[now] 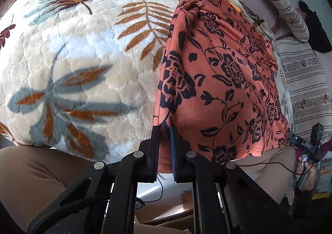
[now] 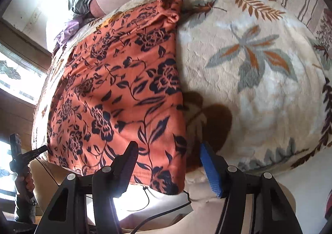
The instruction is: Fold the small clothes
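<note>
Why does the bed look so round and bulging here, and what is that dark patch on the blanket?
Both wrist views use fisheye lenses, which bow the flat blanket into a dome. In the right wrist view, the dark patch looks like a shadow beside the orange floral garment, and window glare whitens the left edge.

Left black two-finger gripper [image 1: 165, 131]: angled steeply down, jaws pinched together on a fabric edge. Right black two-finger gripper [image 2: 167, 148]: angled steeply down, jaws spread apart, pads [image 2: 209, 165] pressing nothing.
</note>
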`<state>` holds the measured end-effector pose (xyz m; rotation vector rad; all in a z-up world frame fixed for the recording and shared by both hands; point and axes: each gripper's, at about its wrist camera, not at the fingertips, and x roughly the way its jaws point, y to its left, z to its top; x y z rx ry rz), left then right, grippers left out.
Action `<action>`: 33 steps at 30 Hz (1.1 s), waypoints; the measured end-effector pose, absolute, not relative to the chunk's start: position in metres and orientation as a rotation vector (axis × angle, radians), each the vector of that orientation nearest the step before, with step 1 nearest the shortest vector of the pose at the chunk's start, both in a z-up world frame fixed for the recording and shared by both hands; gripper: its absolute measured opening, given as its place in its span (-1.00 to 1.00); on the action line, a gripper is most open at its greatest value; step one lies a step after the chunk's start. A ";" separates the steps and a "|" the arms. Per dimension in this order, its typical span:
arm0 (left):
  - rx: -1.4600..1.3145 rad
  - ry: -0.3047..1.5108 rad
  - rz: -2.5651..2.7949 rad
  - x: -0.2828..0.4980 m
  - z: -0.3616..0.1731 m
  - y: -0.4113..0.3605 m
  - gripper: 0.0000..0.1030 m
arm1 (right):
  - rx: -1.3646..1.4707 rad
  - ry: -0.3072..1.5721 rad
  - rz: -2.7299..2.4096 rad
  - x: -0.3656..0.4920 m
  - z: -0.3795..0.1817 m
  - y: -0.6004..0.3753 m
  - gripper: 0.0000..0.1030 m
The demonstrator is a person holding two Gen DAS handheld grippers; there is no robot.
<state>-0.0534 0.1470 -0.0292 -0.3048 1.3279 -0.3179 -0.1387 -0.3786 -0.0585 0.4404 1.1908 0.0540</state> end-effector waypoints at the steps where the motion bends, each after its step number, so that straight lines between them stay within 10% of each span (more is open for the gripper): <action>1: -0.316 1.327 -0.322 -0.055 -0.029 0.148 -0.86 | 0.452 1.196 0.051 -0.143 -0.062 -0.379 0.14; 7: -0.339 1.334 -0.333 -0.064 -0.036 0.145 -0.54 | 0.492 1.217 0.057 -0.146 -0.078 -0.376 0.11; 13: -0.379 1.349 -0.337 -0.070 -0.050 0.140 -0.36 | 0.486 1.232 0.081 -0.142 -0.081 -0.366 -0.35; 16: -0.426 1.347 -0.360 -0.066 -0.055 0.138 0.04 | 0.487 1.231 0.086 -0.141 -0.082 -0.364 -0.41; 33: -0.405 1.439 -0.417 -0.065 -0.059 0.128 0.06 | 0.456 1.222 0.080 -0.138 -0.078 -0.362 -0.41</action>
